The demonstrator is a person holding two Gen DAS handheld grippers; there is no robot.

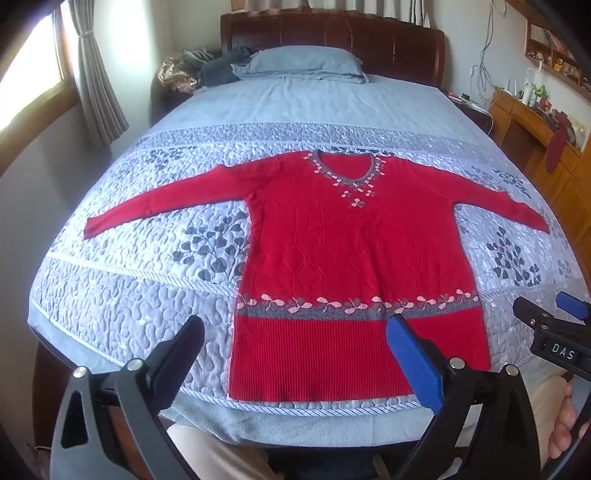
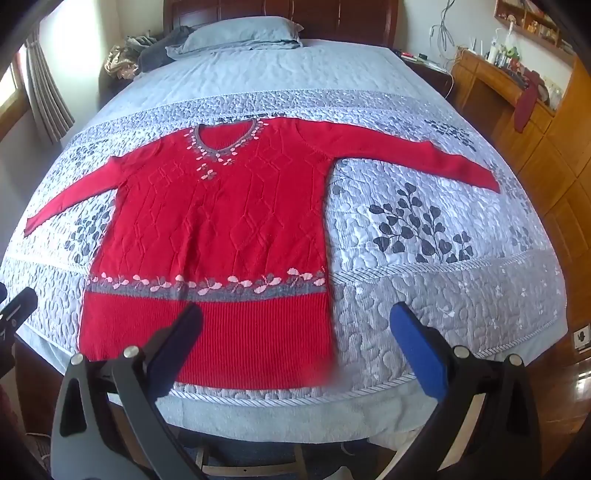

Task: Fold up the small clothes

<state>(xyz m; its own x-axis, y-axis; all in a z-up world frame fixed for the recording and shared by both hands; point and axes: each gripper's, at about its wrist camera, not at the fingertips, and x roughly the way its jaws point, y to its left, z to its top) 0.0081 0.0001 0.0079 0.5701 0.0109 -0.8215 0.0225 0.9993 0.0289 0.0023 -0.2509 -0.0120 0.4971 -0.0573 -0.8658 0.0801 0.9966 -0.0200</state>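
Observation:
A red knit sweater (image 1: pixel 347 251) lies flat and face up on the bed, both sleeves spread out, neck toward the headboard, hem at the near edge. It also shows in the right wrist view (image 2: pixel 221 229). My left gripper (image 1: pixel 295 332) is open and empty, held above the hem's left half. My right gripper (image 2: pixel 295 325) is open and empty, above the hem's right corner. The right gripper also shows at the right edge of the left wrist view (image 1: pixel 550 317).
The bed has a grey-blue quilted cover (image 1: pixel 147 295) with leaf prints. A pillow (image 1: pixel 303 62) and a pile of clothes (image 1: pixel 207 66) lie by the dark headboard (image 1: pixel 332 33). A wooden desk (image 2: pixel 517 92) with clutter stands right, curtains (image 1: pixel 96 74) left.

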